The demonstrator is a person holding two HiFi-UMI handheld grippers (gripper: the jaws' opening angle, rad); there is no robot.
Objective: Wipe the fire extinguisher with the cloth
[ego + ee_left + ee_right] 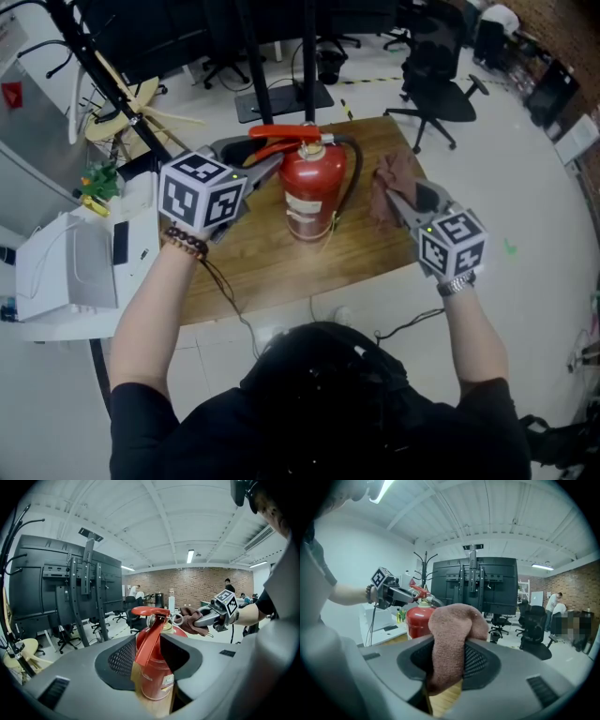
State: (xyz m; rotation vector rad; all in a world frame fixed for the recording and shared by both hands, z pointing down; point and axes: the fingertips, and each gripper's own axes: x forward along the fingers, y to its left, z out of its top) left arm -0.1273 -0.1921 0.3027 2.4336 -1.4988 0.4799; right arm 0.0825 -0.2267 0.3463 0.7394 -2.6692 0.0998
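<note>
Upright fire extinguisher; left claw grips its lever, right claw grips cloth

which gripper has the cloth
The right gripper: the brown cloth is pinched in its jaws. The left gripper has the fire extinguisher handle instead.

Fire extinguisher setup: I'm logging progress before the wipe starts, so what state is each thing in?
fire extinguisher: upright on the table.
handle: clamped between the left jaws.
cloth: bunched, apart from the extinguisher.
left gripper: shut on the handle.
right gripper: shut on the cloth.
</note>
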